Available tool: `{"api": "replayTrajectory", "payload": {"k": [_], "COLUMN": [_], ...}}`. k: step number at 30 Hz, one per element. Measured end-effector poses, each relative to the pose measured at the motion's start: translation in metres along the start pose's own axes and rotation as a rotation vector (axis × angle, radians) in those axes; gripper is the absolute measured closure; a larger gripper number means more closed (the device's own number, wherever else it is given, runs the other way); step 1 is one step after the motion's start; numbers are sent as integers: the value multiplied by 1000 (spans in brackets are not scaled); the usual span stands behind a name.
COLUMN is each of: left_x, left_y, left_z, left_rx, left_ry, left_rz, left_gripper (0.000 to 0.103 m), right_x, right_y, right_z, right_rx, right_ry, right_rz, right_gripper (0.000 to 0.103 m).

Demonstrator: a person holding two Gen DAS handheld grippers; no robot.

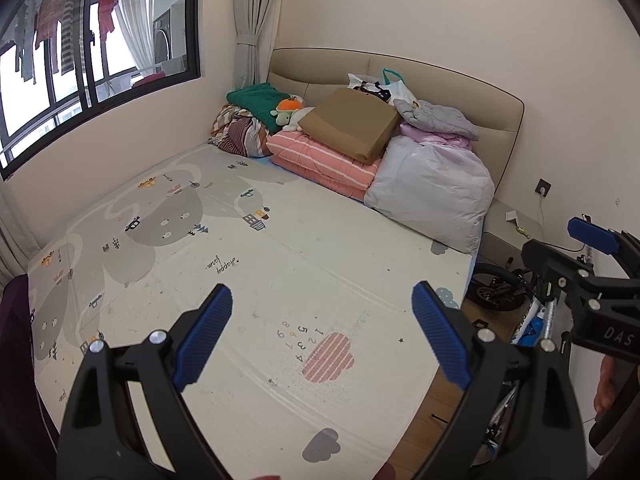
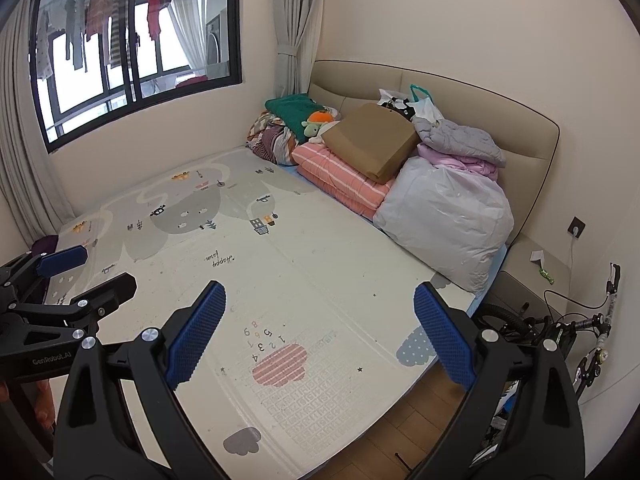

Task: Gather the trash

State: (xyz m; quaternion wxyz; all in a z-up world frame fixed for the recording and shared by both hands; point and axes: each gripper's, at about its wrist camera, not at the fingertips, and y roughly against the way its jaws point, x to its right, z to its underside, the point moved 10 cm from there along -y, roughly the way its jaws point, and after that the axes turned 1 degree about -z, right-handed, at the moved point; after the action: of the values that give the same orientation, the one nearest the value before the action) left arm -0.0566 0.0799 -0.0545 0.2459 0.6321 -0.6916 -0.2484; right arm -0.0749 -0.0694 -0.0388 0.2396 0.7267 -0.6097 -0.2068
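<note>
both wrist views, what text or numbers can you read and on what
"happy" plus a blurred second word: play mat, upside down
"1 2 3 4 5 6 7 8 9": play mat, by the pink cloud
"GenRobot.AI": left hand-held gripper
"DAS": right hand-held gripper, cut off
Letter grid on mat: too faint
</note>
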Motion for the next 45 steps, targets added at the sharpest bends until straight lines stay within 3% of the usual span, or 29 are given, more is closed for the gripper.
{"api": "replayTrajectory", "payload": {"k": [45], "left_x": [-11], "left_y": [17], "left_z": [-9], "left_rx": [68], "left_ry": [23], "left_rz": [-54], "left_gripper": [12], "right_x": [-4], "right_y": [-3], "right_z": [-9], "right_rx": [12], "right_ry": [13], "right_rz": [-9], "right_gripper": [11]}}
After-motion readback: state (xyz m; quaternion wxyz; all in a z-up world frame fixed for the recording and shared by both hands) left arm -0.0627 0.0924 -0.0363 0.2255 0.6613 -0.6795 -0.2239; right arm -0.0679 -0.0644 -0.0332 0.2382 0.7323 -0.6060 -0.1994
